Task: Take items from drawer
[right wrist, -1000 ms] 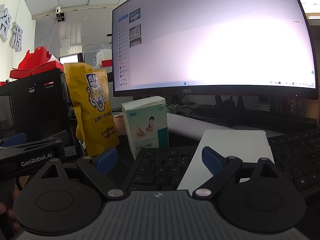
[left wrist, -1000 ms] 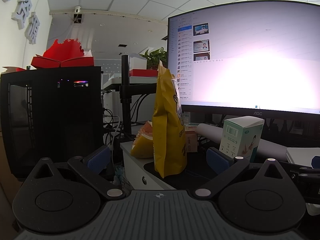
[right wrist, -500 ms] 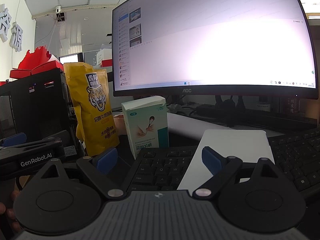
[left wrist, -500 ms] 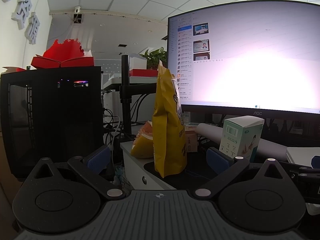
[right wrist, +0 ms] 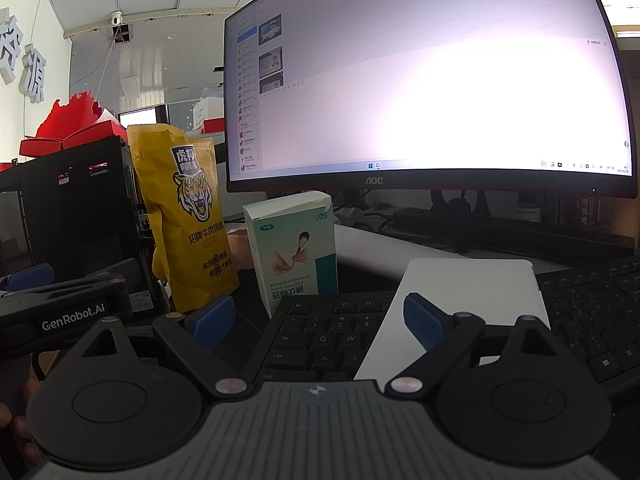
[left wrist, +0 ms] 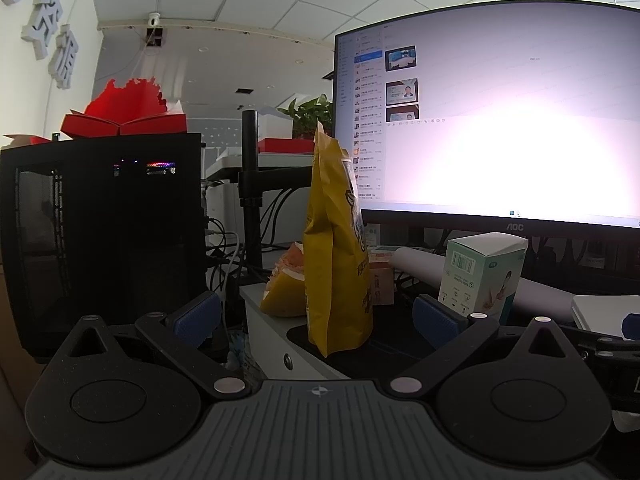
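we hold both grippers level over the desk's near edge, jaws wide and empty. the left gripper [left wrist: 316, 316] faces the upright yellow pouch [left wrist: 336, 248] near the desk's left corner; the right gripper [right wrist: 318, 318] faces the upright swab box [right wrist: 292, 252]. no drawer [left wrist: 280, 344] opening shows; only a knobbed front below the left gripper.

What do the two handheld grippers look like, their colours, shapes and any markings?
Both match: the left gripper and right gripper have black linkage fingers with blue pads, silver pivot pins, round black discs and a ribbed grey body bearing a small crosshair mark. The left gripper's side reads GenRobot.AI in white.
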The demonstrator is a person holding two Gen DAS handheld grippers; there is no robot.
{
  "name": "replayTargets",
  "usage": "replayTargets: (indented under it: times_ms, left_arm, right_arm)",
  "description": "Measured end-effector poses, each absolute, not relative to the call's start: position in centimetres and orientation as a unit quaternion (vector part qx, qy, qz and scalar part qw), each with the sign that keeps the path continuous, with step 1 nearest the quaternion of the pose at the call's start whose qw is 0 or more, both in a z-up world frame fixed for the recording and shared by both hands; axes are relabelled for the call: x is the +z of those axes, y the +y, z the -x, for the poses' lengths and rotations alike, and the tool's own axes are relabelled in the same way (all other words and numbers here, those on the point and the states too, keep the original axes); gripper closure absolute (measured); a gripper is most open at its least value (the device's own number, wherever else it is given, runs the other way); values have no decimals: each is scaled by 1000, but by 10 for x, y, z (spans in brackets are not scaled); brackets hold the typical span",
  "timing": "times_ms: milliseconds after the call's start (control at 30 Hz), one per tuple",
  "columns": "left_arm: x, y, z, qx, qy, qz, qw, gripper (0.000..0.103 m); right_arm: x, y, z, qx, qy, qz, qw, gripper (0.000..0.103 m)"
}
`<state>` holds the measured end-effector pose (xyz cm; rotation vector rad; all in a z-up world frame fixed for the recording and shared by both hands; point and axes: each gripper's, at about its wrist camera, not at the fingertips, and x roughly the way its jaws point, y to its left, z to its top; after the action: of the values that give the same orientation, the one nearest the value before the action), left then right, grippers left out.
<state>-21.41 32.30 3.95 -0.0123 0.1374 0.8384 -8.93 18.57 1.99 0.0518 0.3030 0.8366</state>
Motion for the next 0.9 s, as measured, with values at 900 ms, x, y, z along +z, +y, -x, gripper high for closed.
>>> replayTargets:
  times_ms: [900]
  left_arm:
    - [38, 323, 211, 402, 71, 5, 913, 0]
  right_arm:
    - [20, 183, 89, 404, 149, -27, 902, 12]
